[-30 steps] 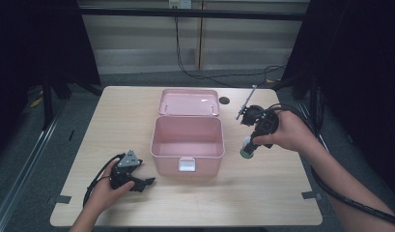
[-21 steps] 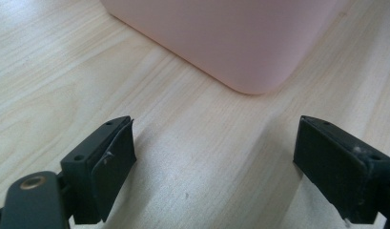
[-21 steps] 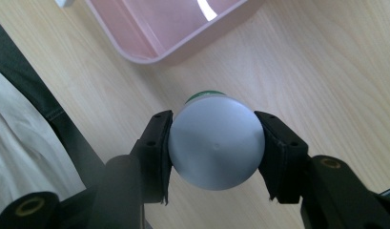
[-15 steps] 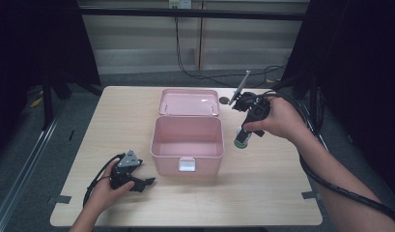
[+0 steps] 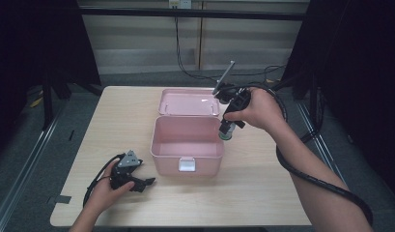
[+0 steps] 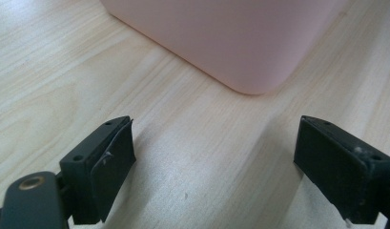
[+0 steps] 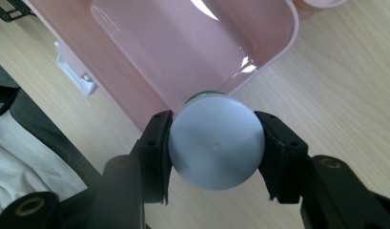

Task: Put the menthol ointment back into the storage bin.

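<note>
An open pink box stands mid-table, its lid lying flat behind it. My right gripper hangs over the box's right rim, shut on a small jar with a white cap and green body. In the right gripper view the white cap sits clamped between both pads, above the box's rim. My left gripper rests on the table at the front left, open and holding nothing. In the left gripper view its jaws stand wide apart, and the box's corner lies just beyond them.
The box has a white latch on its front wall. A black cable trails from the right gripper along the person's forearm. Bare wooden tabletop lies left of the box.
My right gripper has carried the jar leftward from the table's right side to above the box's right rim. The left gripper has stayed put.
</note>
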The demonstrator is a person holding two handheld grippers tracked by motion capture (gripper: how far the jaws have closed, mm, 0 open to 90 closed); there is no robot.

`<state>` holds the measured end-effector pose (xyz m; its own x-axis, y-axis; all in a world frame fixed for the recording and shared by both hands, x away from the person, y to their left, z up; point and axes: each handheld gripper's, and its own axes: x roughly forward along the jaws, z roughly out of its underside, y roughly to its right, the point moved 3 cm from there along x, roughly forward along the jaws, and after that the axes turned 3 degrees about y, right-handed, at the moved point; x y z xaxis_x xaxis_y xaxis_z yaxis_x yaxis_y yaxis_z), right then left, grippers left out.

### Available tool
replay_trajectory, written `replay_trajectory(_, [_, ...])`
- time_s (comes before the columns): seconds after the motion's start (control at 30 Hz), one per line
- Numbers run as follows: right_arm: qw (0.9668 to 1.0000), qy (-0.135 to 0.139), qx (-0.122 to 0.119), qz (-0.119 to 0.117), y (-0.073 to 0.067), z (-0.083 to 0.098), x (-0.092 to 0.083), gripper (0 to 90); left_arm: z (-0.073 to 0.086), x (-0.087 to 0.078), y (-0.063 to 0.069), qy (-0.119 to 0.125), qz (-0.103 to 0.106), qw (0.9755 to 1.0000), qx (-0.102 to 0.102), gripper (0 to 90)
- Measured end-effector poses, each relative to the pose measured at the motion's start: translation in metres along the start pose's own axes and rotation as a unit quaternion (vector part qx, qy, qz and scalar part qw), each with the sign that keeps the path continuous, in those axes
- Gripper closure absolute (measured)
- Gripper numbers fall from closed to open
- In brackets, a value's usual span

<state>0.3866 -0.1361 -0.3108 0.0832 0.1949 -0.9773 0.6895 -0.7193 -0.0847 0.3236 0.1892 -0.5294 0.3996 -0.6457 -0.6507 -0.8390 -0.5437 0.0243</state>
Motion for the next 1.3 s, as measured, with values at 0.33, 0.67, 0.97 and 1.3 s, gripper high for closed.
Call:
replay_trajectory(0.33, [0.9999, -0.009, 0.0, 0.011, -0.009, -0.021, 0.005, 51.0, 0.0, 0.0, 0.001, 0.0, 0.001, 1.0, -0.004, 12.6])
replay_trajectory(0.67, [0.9996, -0.016, 0.017, 0.013, -0.011, -0.038, 0.023, 51.0, 0.0, 0.0, 0.001, 0.0, 0.001, 1.0, -0.003, 12.2])
replay_trajectory(0.97, [0.9977, -0.006, 0.067, 0.009, -0.007, -0.05, 0.042, 51.1, 0.0, 0.001, 0.001, 0.0, 0.001, 1.0, -0.004, 12.3])
replay_trajectory(1.3, [0.9943, -0.01, 0.104, 0.02, -0.004, -0.057, 0.061, 51.1, 0.0, 0.001, 0.001, 0.0, 0.001, 1.0, -0.004, 12.3])
